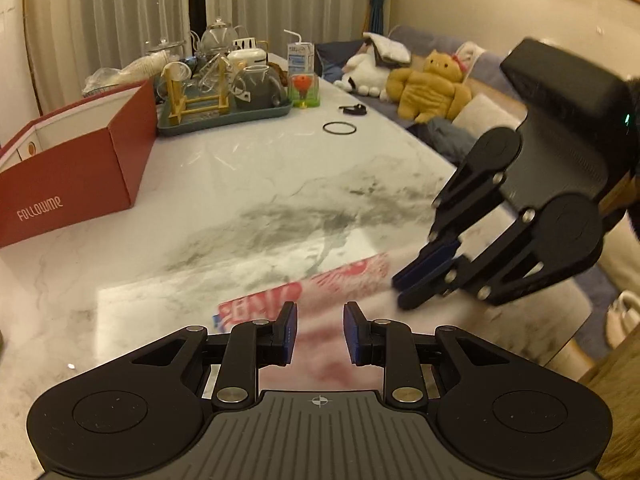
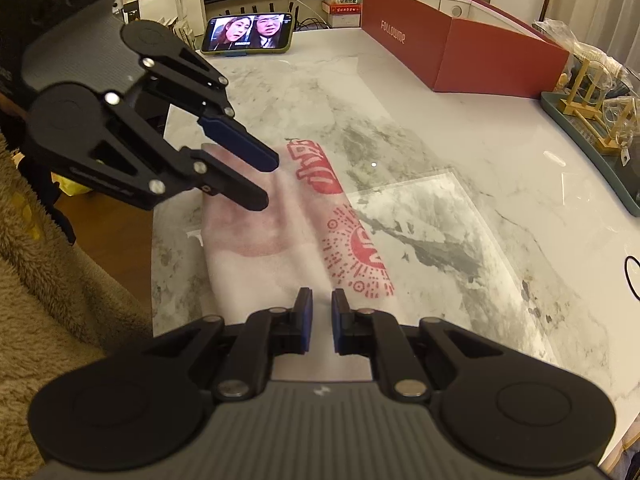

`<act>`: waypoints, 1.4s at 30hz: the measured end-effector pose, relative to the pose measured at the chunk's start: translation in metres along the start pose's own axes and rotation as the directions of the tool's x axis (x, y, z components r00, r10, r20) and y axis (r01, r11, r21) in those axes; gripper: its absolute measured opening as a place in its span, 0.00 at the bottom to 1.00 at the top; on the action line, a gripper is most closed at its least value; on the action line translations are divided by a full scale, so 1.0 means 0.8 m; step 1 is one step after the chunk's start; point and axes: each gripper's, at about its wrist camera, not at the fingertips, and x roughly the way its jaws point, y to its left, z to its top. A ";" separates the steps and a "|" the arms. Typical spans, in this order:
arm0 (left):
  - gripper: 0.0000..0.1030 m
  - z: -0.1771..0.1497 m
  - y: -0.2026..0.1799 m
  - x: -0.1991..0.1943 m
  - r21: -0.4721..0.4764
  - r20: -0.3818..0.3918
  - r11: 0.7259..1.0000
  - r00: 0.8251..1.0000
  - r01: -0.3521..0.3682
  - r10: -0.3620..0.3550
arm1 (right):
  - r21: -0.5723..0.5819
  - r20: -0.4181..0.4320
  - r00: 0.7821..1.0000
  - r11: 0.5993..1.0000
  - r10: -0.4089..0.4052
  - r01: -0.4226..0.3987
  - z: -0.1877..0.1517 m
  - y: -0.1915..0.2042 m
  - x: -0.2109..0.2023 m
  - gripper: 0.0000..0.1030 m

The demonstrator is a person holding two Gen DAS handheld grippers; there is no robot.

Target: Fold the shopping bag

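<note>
a white marble table [image 1: 248,184] with grey veins carries the clutter. a red open box [image 1: 76,160] printed "followme" sits at its left side in the left wrist view. just beside it, a green tray [image 1: 224,118] holds glass teapots [image 1: 218,36], a grey pot [image 1: 258,88] and a small wooden rack [image 1: 198,98]. a drink carton [image 1: 299,58] with a straw stands behind a small clear green box [image 1: 305,90]. a black ring [image 1: 339,128] lies flat on the marble, a dark band [image 1: 353,109] near it. plush toys, one tan [image 1: 430,88] and one white [image 1: 362,70], rest on a sofa [image 1: 476,108] past the table. in the right wrist view a phone [image 2: 249,33] stands propped with its screen lit, books [image 2: 342,3] stacked behind it.
</note>
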 end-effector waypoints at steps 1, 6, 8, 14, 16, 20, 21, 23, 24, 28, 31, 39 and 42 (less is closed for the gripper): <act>0.34 0.002 -0.001 0.000 -0.009 0.003 1.000 1.000 0.014 -0.014 | 0.004 0.000 1.000 1.000 0.001 -0.001 -0.001 -0.002 -0.001 0.09; 0.56 -0.001 -0.015 0.003 0.016 -0.011 0.999 0.999 0.038 -0.038 | 0.003 -0.006 1.000 1.000 0.006 -0.006 -0.003 -0.005 -0.003 0.09; 0.77 0.001 -0.019 0.003 0.022 -0.013 1.000 1.000 0.015 -0.015 | 0.001 -0.010 1.000 1.000 0.008 -0.008 -0.002 -0.007 -0.004 0.09; 0.85 -0.001 -0.010 0.022 0.007 -0.093 1.000 0.995 -0.025 0.026 | -0.003 -0.007 1.000 1.000 0.003 -0.003 -0.005 -0.008 -0.006 0.09; 0.85 -0.002 0.000 0.027 -0.053 -0.109 0.999 0.994 -0.006 0.000 | -0.001 -0.005 1.000 1.000 0.002 -0.002 -0.006 -0.008 -0.007 0.09; 0.86 -0.010 -0.005 0.036 -0.021 -0.161 1.000 0.987 0.005 -0.008 | 0.007 -0.028 1.000 1.000 0.009 -0.009 0.000 -0.011 -0.007 0.10; 0.89 -0.012 -0.009 0.037 0.001 -0.166 1.000 0.986 0.002 -0.002 | 0.021 -0.044 0.999 1.000 0.017 -0.016 0.005 -0.013 -0.007 0.11; 0.89 -0.012 -0.013 0.038 0.023 -0.173 1.000 0.985 0.005 0.000 | 0.027 -0.071 0.997 0.999 0.035 -0.033 0.013 -0.016 -0.007 0.14; 0.89 -0.012 -0.012 0.038 0.025 -0.176 1.000 0.984 0.009 -0.004 | 0.018 -0.066 0.997 0.999 0.043 -0.042 0.017 -0.017 -0.010 0.14; 0.90 -0.014 -0.012 0.036 0.030 -0.172 0.999 0.985 0.017 -0.012 | 0.074 0.034 0.999 0.997 0.016 -0.019 0.031 -0.037 -0.034 0.18; 0.91 -0.013 -0.013 0.035 0.036 -0.181 0.999 0.983 0.020 -0.014 | 0.045 -0.018 0.999 0.998 -0.039 0.040 0.035 -0.053 -0.022 0.21; 0.96 -0.017 -0.017 0.032 0.057 -0.173 0.998 0.985 0.030 -0.019 | 0.061 -0.053 0.995 0.995 0.083 -0.080 0.014 -0.072 0.003 0.55; 0.96 -0.017 -0.016 0.031 0.053 -0.170 0.998 0.985 0.032 -0.023 | 0.057 -0.035 0.994 0.993 0.106 -0.104 0.010 -0.077 0.004 0.51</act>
